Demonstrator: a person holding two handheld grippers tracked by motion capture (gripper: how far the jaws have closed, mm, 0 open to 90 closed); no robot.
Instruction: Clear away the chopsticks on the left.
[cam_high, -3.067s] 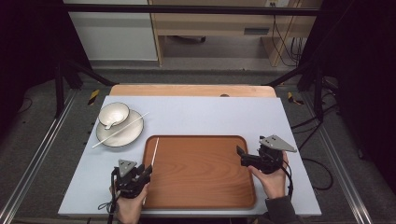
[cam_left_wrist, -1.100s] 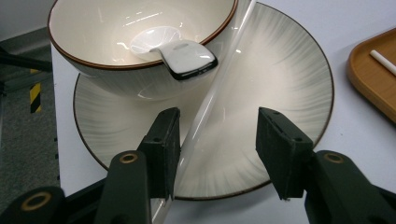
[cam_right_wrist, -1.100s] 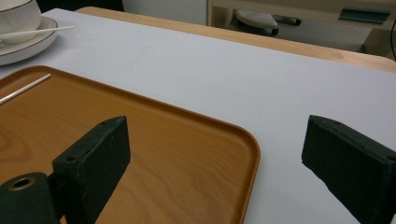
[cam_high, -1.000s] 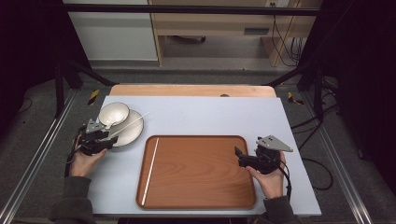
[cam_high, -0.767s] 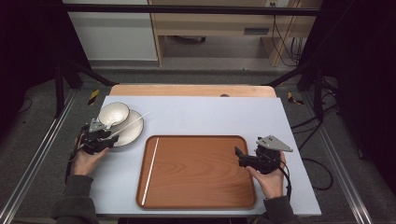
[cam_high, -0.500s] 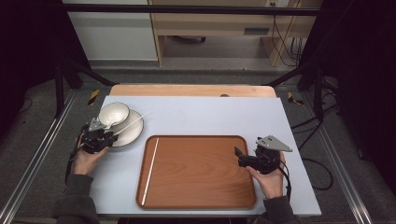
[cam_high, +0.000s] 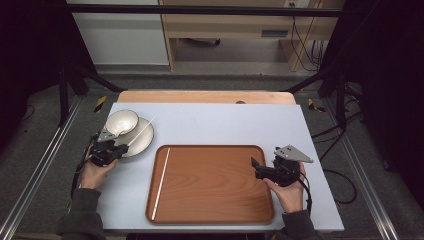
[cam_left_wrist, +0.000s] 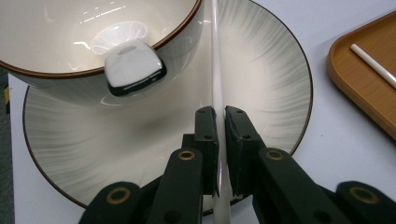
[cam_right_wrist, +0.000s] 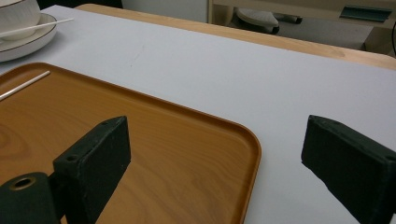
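Left gripper (cam_left_wrist: 219, 140) has just been closing and I see its pads now clamped on the white chopstick (cam_left_wrist: 215, 70) near its low end, at the near rim of the plate (cam_left_wrist: 280, 93). I judge the stick light, stiff and glossy-slick, so gripping this far from its middle may let it pivot. Its long axis runs straight away from my jaws, beside the bowl (cam_left_wrist: 70, 46), toward the plate's far rim.

Worktop (cam_high: 225, 120) — a pale grey-blue sheet over a wooden top whose far edge shows as a light strip. Lying directly on it: a round plate (cam_high: 142, 142) near the left edge, and a brown wooden tray (cam_high: 210, 185) with rounded corners at the near centre — the two just beside each other, the plate farther back.
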